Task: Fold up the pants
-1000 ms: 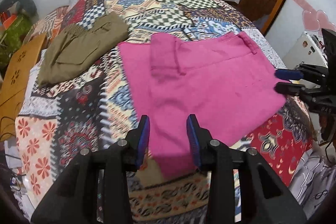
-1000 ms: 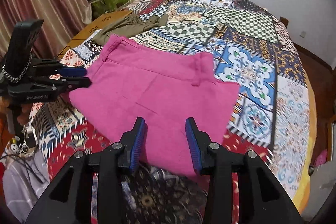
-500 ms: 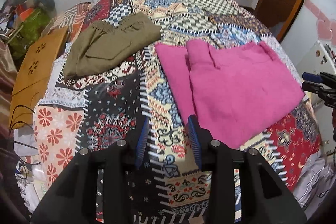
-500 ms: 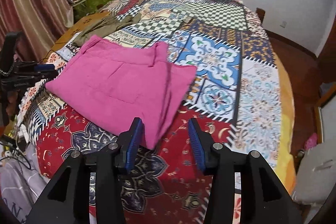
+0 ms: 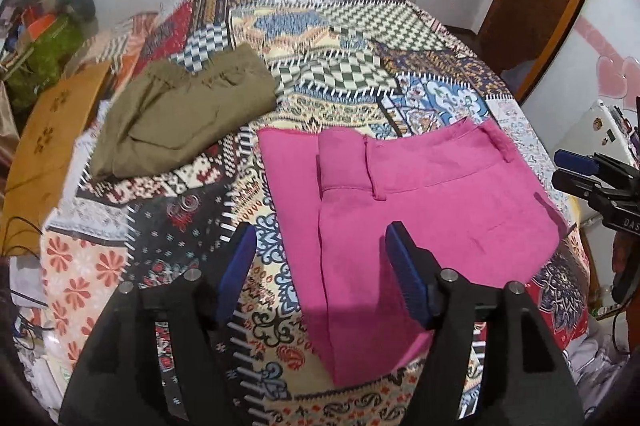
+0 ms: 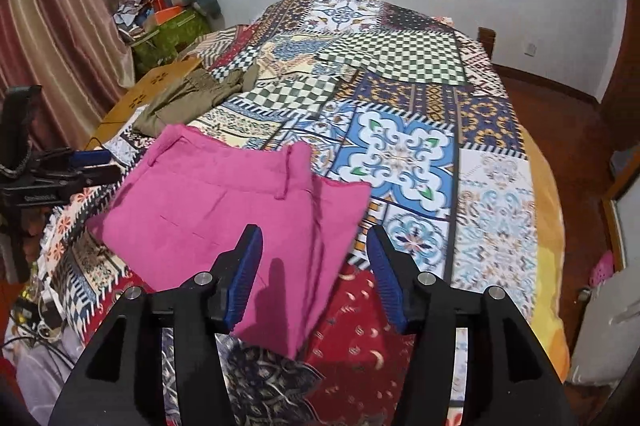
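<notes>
Now the folded bright pink cloth pants (image 5: 416,202) lie flat on the patchwork bed cover (image 5: 344,38) (near its edge). Both the left gripper (image 5: 320,266) and the right gripper (image 6: 314,266) hang above them, fingers wide and holding nothing.

Both cameras look down along their own spread fingers from above the near edge of the bed (image 5: 352,38). The left one hangs over the left part, facing across the pink pants (image 5: 420,194) toward a door (the right gripper (image 5: 576,170) shows at its right border). The right one faces left-forward over the same pants (image 6: 224,202); both share the olive pants (image 5: 188,114) beyond.
</notes>
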The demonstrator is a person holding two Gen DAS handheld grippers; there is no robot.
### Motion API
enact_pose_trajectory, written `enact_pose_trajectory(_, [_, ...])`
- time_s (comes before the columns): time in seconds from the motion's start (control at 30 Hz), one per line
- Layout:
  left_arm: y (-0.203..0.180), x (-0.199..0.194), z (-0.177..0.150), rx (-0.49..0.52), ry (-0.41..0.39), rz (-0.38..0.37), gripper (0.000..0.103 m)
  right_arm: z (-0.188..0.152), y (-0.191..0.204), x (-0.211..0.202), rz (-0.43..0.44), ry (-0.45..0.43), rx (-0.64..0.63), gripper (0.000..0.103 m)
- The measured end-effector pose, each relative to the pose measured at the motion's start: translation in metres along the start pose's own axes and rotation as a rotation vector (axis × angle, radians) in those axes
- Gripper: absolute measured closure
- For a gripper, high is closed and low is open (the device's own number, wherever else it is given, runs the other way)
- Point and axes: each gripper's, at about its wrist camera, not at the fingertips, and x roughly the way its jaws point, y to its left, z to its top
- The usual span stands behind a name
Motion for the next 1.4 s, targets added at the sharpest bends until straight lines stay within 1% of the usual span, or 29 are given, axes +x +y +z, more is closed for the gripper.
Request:
enact_pose_trajectory(0.1, [0.005,0.012,-0.002,-0.035,0.03,-0.023,0.036,0.001,0.002,0.01,0.003,0.022,-0.003,0.052])
enact_pose_trajectory(0.17, [0.008,0.018,-0.003,-0.058,0.04,-0.044,0.035,0.0,0.003,0.017,-0.004,0.035,-0.006,0.042])
enact_pose_trajectory(0.3, [0.014,0.029,-0.003,-0.098,0.062,-0.082,0.03,-0.003,-0.001,0.032,-0.003,0.08,0.002,0.042])
enact_pose_trajectory(0.4, [0.017,0.033,-0.002,-0.118,0.067,-0.106,0.028,-0.006,-0.006,0.041,0.017,0.105,0.028,0.041])
enact_pose_trajectory(0.47, [0.019,0.036,0.0,-0.134,0.07,-0.121,0.026,-0.007,-0.01,0.044,0.018,0.111,0.046,0.033])
enact_pose_trajectory(0.5, [0.019,0.038,0.001,-0.139,0.071,-0.121,0.025,-0.007,-0.011,0.046,0.021,0.112,0.051,0.031])
enact_pose_trajectory(0.57, [0.018,0.04,0.003,-0.14,0.069,-0.121,0.022,-0.005,-0.014,0.049,0.039,0.119,0.064,0.03])
enact_pose_trajectory(0.77, [0.016,0.049,0.01,-0.151,0.07,-0.131,0.017,-0.002,-0.021,0.06,0.092,0.145,0.109,0.027])
enact_pose_trajectory(0.9, [0.011,0.055,0.015,-0.135,0.076,-0.131,0.016,-0.001,-0.026,0.069,0.139,0.172,0.157,0.025])
enact_pose_trajectory(1.1, [0.008,0.059,0.02,-0.115,0.094,-0.145,0.016,0.0,-0.025,0.07,0.169,0.169,0.16,0.025])
enact_pose_trajectory(1.13, [0.008,0.059,0.02,-0.114,0.096,-0.15,0.018,0.001,-0.025,0.07,0.174,0.17,0.158,0.024])
enact_pose_trajectory(1.17, [0.008,0.058,0.02,-0.115,0.095,-0.16,0.024,0.001,-0.025,0.07,0.177,0.167,0.155,0.026])
enact_pose_trajectory(1.2, [0.008,0.057,0.02,-0.117,0.091,-0.181,0.027,0.001,-0.024,0.069,0.187,0.163,0.149,0.028])
enact_pose_trajectory(1.27, [0.005,0.055,0.02,-0.104,0.088,-0.188,0.036,0.002,-0.022,0.068,0.202,0.152,0.134,0.041])
enact_pose_trajectory(1.3, [0.002,0.054,0.021,-0.087,0.086,-0.186,0.038,0.003,-0.021,0.068,0.211,0.149,0.125,0.044])
enact_pose_trajectory(1.33, [0.0,0.053,0.021,-0.076,0.083,-0.185,0.042,0.004,-0.019,0.068,0.213,0.147,0.118,0.049])
enact_pose_trajectory(1.4, [-0.003,0.053,0.023,-0.066,0.082,-0.189,0.048,0.007,-0.016,0.068,0.209,0.137,0.106,0.054])
